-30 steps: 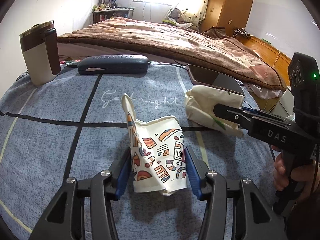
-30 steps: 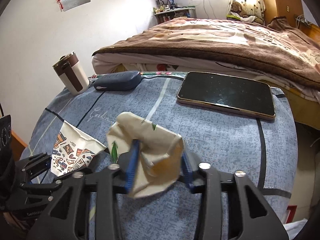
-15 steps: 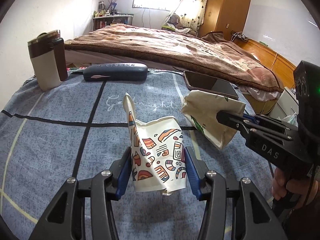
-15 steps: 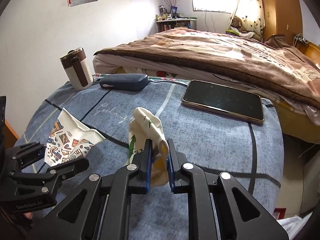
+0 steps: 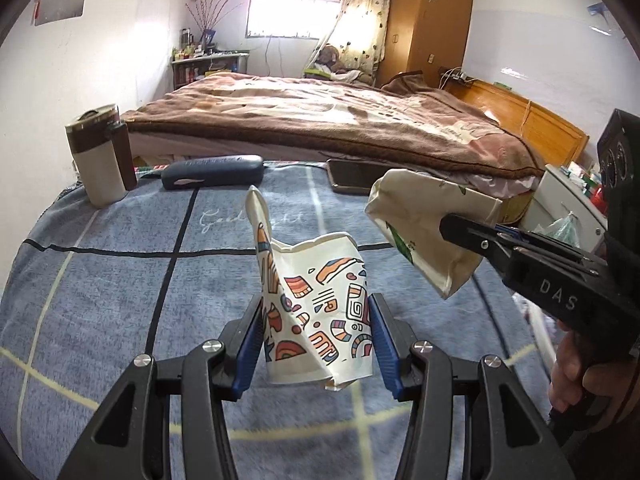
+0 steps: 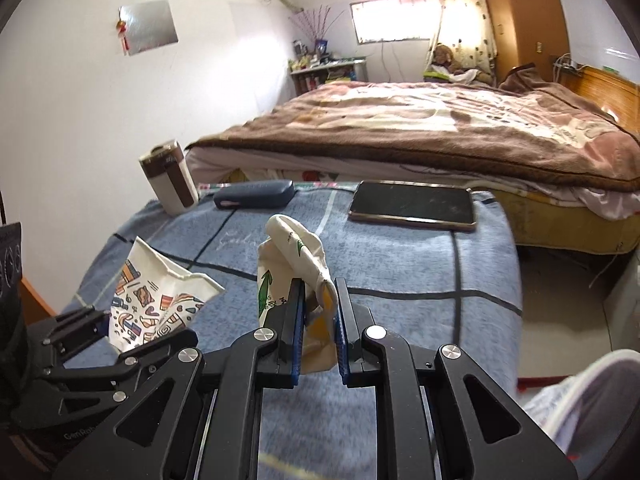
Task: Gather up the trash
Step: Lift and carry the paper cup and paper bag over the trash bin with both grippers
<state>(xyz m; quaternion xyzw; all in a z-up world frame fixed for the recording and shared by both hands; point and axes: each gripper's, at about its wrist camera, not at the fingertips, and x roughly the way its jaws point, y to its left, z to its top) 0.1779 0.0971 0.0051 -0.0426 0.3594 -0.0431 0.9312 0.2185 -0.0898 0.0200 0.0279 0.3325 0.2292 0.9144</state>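
Patterned cup clamped by left gripper, crumpled cup pinched by right gripper; slippage possibly risked through thin paper.

Left hand-held gripper clamps patterned paper cup, seemingly lifted above blanket.

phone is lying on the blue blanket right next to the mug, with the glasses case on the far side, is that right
Not quite. The glasses case lies next to the mug; the phone is on the far side. The right wrist view shows this. All rest on the blue blanket.
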